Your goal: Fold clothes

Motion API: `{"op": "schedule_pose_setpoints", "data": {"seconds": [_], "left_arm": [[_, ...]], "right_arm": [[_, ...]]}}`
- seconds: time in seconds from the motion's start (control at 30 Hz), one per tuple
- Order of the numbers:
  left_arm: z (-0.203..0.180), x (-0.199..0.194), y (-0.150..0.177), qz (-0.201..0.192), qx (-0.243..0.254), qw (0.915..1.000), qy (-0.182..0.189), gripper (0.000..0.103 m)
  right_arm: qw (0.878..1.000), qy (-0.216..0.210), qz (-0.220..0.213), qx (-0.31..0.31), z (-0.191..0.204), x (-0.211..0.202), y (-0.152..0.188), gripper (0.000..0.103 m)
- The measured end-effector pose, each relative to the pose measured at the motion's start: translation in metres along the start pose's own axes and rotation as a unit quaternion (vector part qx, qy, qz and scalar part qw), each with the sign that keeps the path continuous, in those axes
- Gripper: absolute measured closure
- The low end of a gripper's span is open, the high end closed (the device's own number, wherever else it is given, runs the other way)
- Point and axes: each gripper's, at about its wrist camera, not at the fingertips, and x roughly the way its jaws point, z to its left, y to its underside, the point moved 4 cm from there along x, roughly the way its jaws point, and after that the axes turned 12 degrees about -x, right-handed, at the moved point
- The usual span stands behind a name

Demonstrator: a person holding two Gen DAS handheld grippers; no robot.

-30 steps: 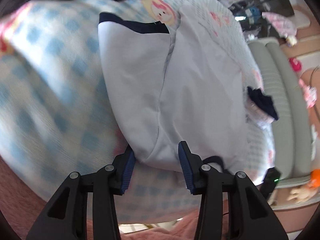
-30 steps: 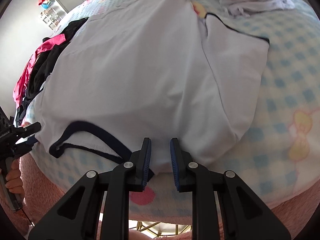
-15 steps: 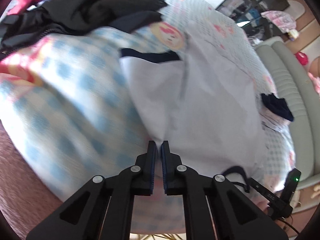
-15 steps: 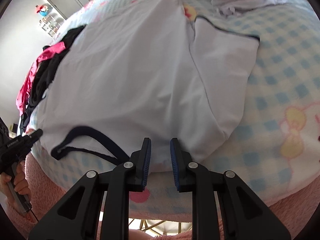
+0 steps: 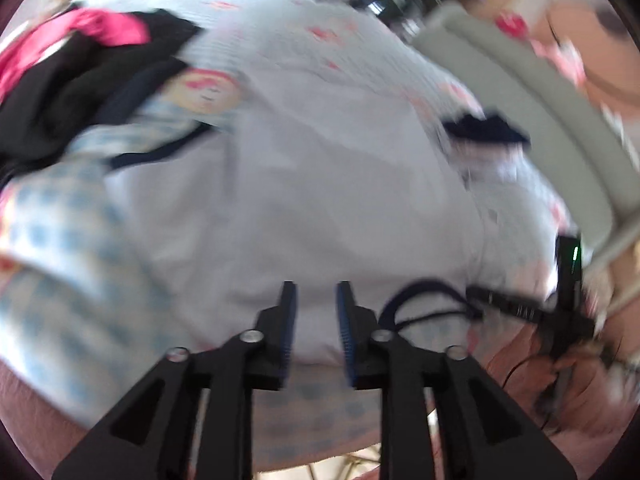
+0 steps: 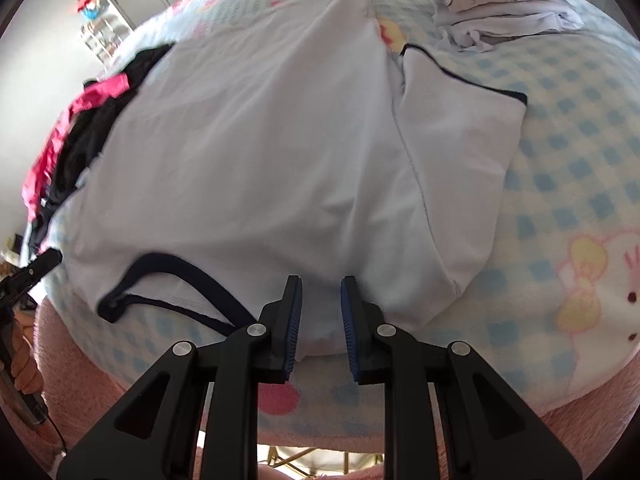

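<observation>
Ahead of the black fingers (image 6: 362,320) with blue ribbed pads lies a white shirt (image 6: 280,152) trimmed in navy. Beneath it, a blanket (image 6: 580,168) checked pale blue and white carries pink and yellow cartoon figures. Far left of the fingers, a black and hot-pink clothes heap (image 6: 76,136).

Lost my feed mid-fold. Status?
Left hand-held gripper opening, nothing clamped. Right hand-held gripper straddles the white shirt hem. Shirt flat on checked blanket. Nothing in the way.
</observation>
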Motion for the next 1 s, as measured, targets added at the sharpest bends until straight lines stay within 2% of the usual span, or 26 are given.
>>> {"op": "schedule_pose_setpoints", "data": {"seconds": [0.1, 0.13, 0.2, 0.3, 0.43, 0.47, 0.53, 0.6, 0.7, 0.83, 0.9, 1.0], "left_arm": [[-0.003, 0.026, 0.016, 0.049, 0.024, 0.9976, -0.043, 0.078], [0.000, 0.030, 0.025, 0.064, 0.033, 0.9956, -0.061, 0.078], [0.006, 0.030, 0.035, 0.080, 0.037, 0.9935, -0.073, 0.078], [0.004, 0.017, 0.035, 0.055, 0.045, 0.9957, -0.060, 0.076], [-0.019, 0.004, 0.026, 0.015, 0.074, 0.9966, -0.034, 0.074], [-0.026, 0.003, 0.024, 0.009, 0.082, 0.9962, -0.027, 0.074], [-0.039, 0.015, 0.020, 0.017, 0.103, 0.9941, -0.031, 0.072], [-0.037, 0.031, 0.024, 0.031, 0.124, 0.9896, -0.066, 0.072], [-0.025, 0.041, 0.037, 0.051, 0.142, 0.9823, -0.111, 0.073], [-0.018, 0.029, 0.050, 0.071, 0.142, 0.9823, -0.099, 0.074], [-0.018, 0.019, 0.047, 0.057, 0.141, 0.9842, -0.091, 0.074], [-0.020, -0.002, 0.029, 0.010, 0.116, 0.9909, -0.068, 0.074]], "right_arm": [[0.999, 0.017, 0.012, -0.028, 0.005, 0.000, 0.005, 0.083], [0.999, 0.014, 0.013, -0.027, 0.004, -0.002, 0.008, 0.083], [1.000, 0.002, 0.017, -0.016, -0.003, -0.005, 0.016, 0.083], [1.000, -0.019, 0.010, 0.008, -0.011, -0.015, 0.019, 0.082], [0.998, 0.000, -0.048, -0.029, 0.004, -0.041, -0.001, 0.082], [0.998, 0.003, -0.052, -0.035, 0.008, -0.041, -0.004, 0.081], [0.999, 0.000, -0.033, -0.039, 0.012, -0.029, -0.006, 0.081], [0.999, 0.002, -0.002, -0.037, 0.006, -0.017, 0.005, 0.081], [1.000, -0.003, 0.008, -0.026, 0.002, -0.012, 0.020, 0.081], [1.000, -0.024, 0.010, -0.004, -0.007, -0.010, 0.020, 0.081], [1.000, -0.030, 0.009, 0.000, -0.010, -0.011, 0.022, 0.081], [0.999, -0.039, -0.005, -0.001, -0.008, -0.023, 0.021, 0.081]]}}
